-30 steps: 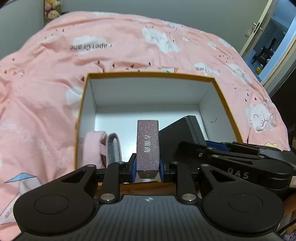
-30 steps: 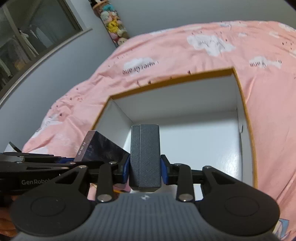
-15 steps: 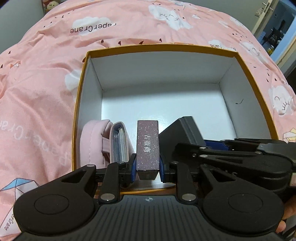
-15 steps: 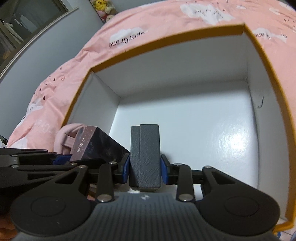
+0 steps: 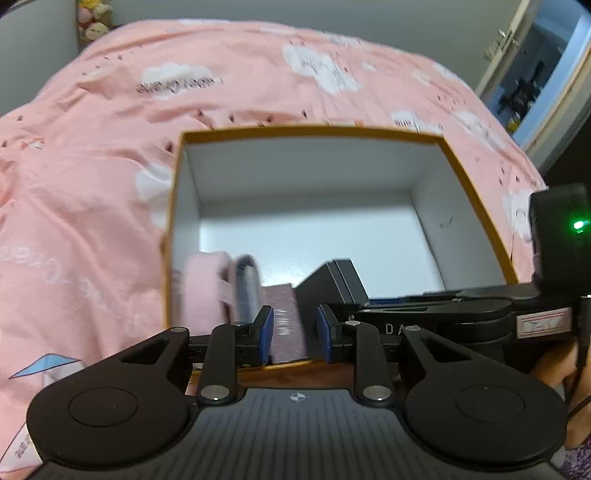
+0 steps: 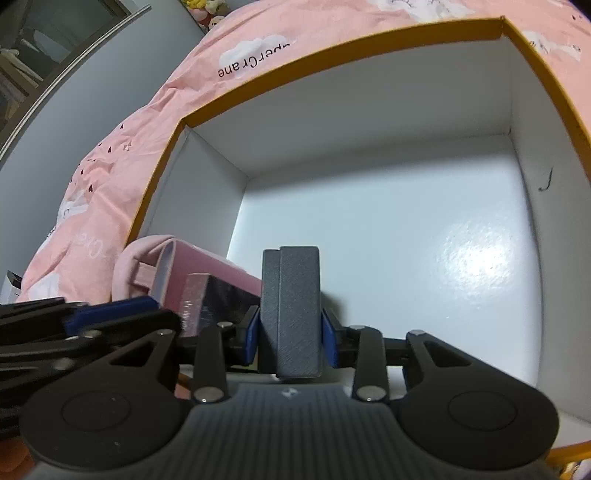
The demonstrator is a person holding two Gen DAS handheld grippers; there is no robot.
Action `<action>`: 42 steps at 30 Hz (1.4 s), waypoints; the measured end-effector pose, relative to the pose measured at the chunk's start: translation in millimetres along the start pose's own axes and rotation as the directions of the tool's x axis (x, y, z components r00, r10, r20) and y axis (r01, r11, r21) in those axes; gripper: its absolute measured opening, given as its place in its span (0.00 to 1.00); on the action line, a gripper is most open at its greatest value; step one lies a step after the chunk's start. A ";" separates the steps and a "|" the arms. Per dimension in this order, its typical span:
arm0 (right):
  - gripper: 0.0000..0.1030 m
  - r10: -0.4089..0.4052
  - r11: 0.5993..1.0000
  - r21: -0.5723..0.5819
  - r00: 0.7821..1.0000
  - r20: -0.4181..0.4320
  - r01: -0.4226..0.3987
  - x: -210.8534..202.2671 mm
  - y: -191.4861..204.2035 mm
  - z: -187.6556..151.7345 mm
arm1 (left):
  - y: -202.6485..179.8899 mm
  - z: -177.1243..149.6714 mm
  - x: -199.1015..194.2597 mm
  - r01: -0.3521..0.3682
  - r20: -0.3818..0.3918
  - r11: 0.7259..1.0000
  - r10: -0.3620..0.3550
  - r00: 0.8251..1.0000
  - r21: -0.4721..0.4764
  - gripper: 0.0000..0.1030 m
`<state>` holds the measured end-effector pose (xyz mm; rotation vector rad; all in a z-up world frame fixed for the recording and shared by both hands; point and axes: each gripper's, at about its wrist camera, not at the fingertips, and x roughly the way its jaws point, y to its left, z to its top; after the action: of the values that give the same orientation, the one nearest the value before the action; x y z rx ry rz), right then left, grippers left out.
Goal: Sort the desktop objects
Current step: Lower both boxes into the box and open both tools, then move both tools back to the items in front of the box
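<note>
Open white box with orange rim [image 5: 312,130] sitting on pink cloud-print bedspread [image 5: 92,155], both grippers reaching over its near edge. Left gripper [image 5: 291,334]: blue pads spread, visible gaps between each pad and the purple glitter box [image 5: 286,325] standing between them; not gripping. Purple glitter box down in near-left part of box interior, upright as far as motion blur allows judging. Just left of it, pink card holder [image 5: 207,291] with grey cards showing at its open edge, leaning by the left wall; blurred in left wrist view, sharper in right wrist view [image 6: 192,273]. Right gripper [image 6: 290,336]: blue pads pressed against both sides of dark grey textured case [image 6: 291,310], clamped on it, case held upright. Same case seen from left wrist view [image 5: 332,284] just right of purple glitter box, inside the box near its front wall. Whether case bottom touches box floor: cannot tell, hidden behind gripper body. From right wrist view, purple glitter box [image 6: 218,306] immediately left of grey case, between it and card holder; contact between them cannot be confirmed. Remainder of box floor glossy white, small dark mark on right inner wall [image 6: 546,182]. Plush toys [image 5: 90,22] at far corner of room, open doorway [image 5: 546,70] at far right.
</note>
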<state>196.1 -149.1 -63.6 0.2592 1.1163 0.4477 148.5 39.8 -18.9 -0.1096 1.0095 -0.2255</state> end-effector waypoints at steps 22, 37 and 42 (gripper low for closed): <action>0.45 0.118 0.991 0.072 0.991 -0.061 -0.114 10.1 0.5 2.3 | 16.4 -12.1 -28.5 0.002 0.087 0.997 0.005 0.996 -0.082 0.29; 0.45 0.098 0.954 -0.289 0.994 0.050 -0.079 -88.7 21.9 -24.7 | -15.0 -34.6 -66.3 0.097 0.052 0.995 -0.097 0.994 -0.003 0.29; 0.45 0.078 0.931 -0.362 0.995 0.059 -0.051 -121.9 7.5 -58.1 | -22.8 -54.8 -63.0 0.112 0.013 0.994 -0.112 0.994 0.014 0.29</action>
<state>97.5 -201.1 13.1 -0.0118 0.9356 0.6870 66.7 33.3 8.5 -0.1555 0.9892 -0.3340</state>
